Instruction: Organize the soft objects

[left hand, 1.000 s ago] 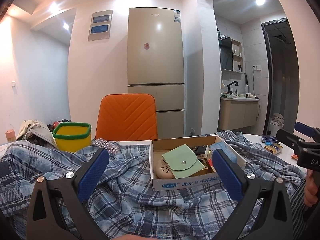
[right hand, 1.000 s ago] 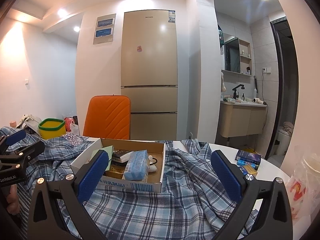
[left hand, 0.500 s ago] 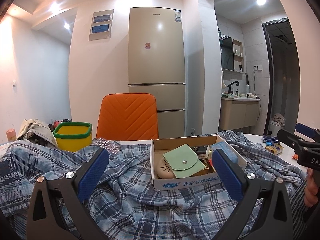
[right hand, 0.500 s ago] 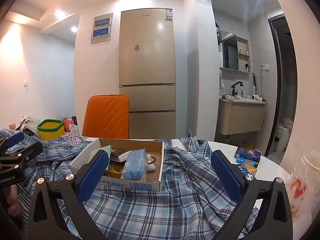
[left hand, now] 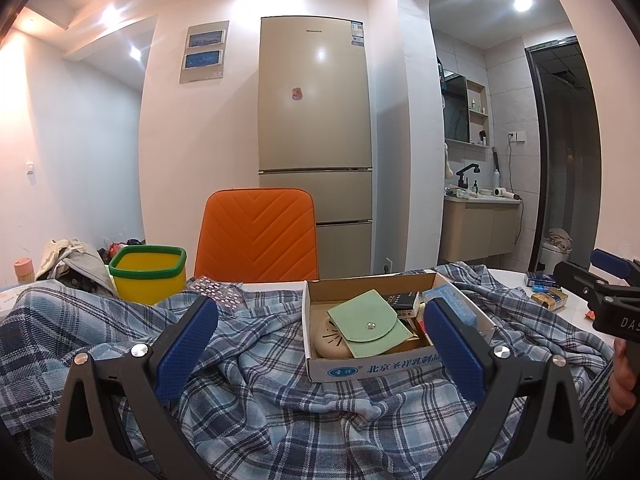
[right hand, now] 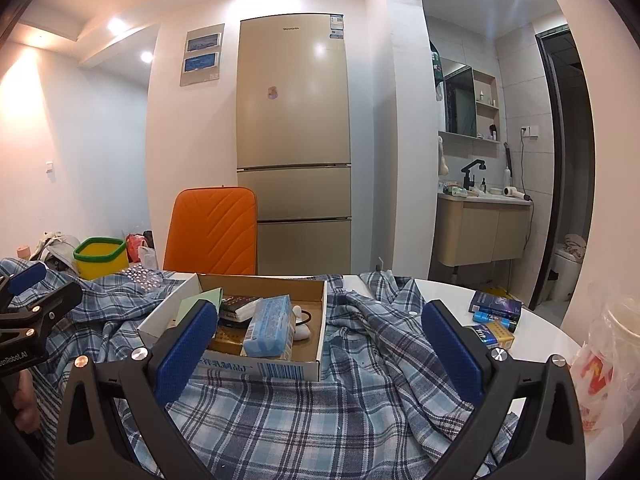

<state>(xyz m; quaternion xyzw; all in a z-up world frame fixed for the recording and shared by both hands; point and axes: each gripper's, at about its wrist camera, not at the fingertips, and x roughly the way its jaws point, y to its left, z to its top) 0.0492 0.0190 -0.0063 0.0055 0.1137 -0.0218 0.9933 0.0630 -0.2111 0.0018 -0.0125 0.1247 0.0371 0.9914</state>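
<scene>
A crumpled blue plaid shirt covers the white table and also shows in the right wrist view. A cardboard box sits on the shirt, holding a green pouch, a blue tissue pack and other small items. My left gripper is open and empty, held above the shirt in front of the box. My right gripper is open and empty, above the shirt to the right of the box.
A yellow bin with a green rim stands at the back left. An orange chair is behind the table. Small boxes and a plastic bag lie on the bare table at the right.
Both grippers have drifted very slightly; the views are almost the same. Nothing was taken hold of or let go.
</scene>
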